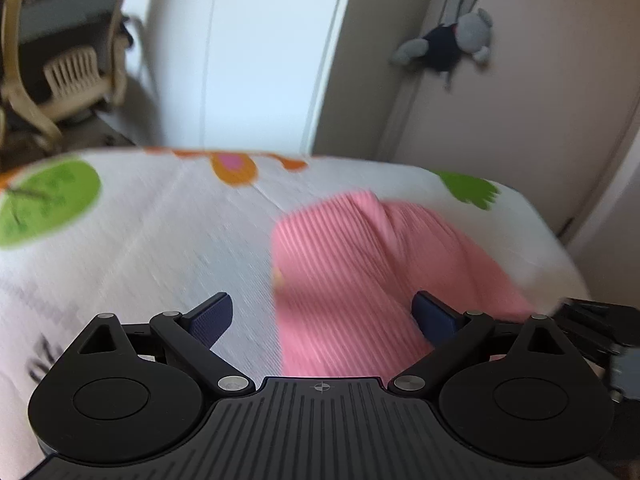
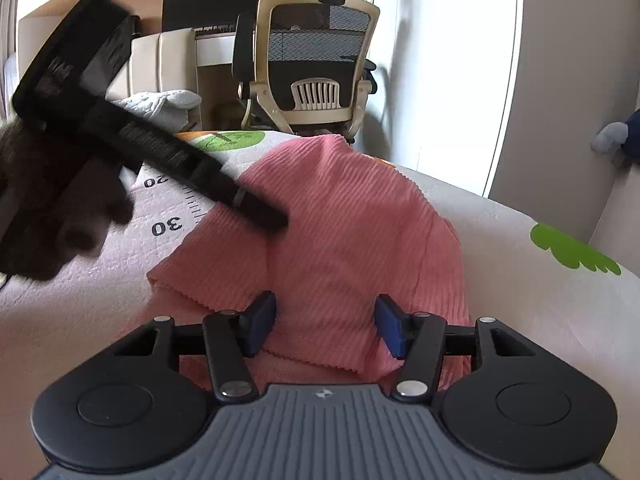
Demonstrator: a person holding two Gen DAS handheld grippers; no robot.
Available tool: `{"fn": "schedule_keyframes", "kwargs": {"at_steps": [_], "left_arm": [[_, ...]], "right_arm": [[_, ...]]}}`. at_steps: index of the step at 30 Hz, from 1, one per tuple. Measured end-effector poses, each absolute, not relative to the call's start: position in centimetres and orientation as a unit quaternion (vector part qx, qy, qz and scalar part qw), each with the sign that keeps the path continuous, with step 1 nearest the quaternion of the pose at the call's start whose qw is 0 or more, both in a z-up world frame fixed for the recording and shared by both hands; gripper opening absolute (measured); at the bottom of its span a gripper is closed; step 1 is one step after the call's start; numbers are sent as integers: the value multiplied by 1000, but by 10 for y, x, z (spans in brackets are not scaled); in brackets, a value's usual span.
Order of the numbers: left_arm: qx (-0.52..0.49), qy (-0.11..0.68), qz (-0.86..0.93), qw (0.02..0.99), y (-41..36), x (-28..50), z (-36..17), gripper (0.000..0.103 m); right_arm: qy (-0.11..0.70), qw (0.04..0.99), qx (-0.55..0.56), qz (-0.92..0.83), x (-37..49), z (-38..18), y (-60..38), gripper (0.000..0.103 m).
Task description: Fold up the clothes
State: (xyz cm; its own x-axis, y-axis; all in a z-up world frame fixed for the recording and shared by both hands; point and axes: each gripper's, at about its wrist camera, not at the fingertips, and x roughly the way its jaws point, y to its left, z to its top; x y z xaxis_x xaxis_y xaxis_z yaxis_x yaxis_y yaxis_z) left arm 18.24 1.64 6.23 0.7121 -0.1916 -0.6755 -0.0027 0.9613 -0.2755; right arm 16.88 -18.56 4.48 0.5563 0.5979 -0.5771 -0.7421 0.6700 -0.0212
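left wrist view: the left gripper (image 1: 323, 314) hangs with jaws spread and nothing clamped over the left edge of the pink ribbed garment (image 1: 372, 264) lying on the printed sheet (image 1: 132, 236). right wrist view: the right gripper (image 2: 327, 328) stands released over the garment's folded near hem. a shallow pinch might catch one layer only, dragging the fold askew.
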Motion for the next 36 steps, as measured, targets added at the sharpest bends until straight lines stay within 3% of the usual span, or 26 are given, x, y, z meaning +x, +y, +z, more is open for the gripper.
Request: {"fn": "schedule_keyframes", "kwargs": {"at_steps": [2,5,7,11,13,17,18,20,21,22,25,29,30,36], "left_arm": [[-159,397,-91,899,12,179,49,99],[-114,381,-100,912,-5,169,44,98],[-134,386,-101,907,-2,168,44,88],[-134,386,-102,907,-1,170,42,88],[-130,384,-102,908,-4,171,40,89],[-121,382,-100,911,-10,169,39,91],[-120,382,-101,911,-10,170,38,91],[-120,381,-103,911,-7,168,39,91],[-120,381,-104,911,-6,167,39,91],[-120,380,-106,911,-5,166,39,91],[-118,377,-111,912,-6,165,39,94],[-117,371,-112,914,-7,163,37,94],[-118,370,-112,915,-7,162,37,94],[-175,380,-123,900,10,160,40,94]], "right_arm": [[276,871,-129,386,170,47,-187,56],[294,860,-112,402,178,57,-197,58],[299,859,-62,410,191,72,-215,62],[288,886,22,364,226,98,-245,72],[300,886,48,349,249,94,-250,81],[372,863,114,322,289,55,-241,81],[387,857,128,315,294,44,-237,77],[379,852,130,337,288,46,-227,32],[365,849,133,357,281,54,-224,22],[351,850,132,371,276,63,-223,19],[328,866,100,365,266,79,-225,17],[364,891,-8,269,276,50,-233,17],[361,895,-21,261,275,42,-237,11],[341,900,-50,268,260,38,-247,16]]}}
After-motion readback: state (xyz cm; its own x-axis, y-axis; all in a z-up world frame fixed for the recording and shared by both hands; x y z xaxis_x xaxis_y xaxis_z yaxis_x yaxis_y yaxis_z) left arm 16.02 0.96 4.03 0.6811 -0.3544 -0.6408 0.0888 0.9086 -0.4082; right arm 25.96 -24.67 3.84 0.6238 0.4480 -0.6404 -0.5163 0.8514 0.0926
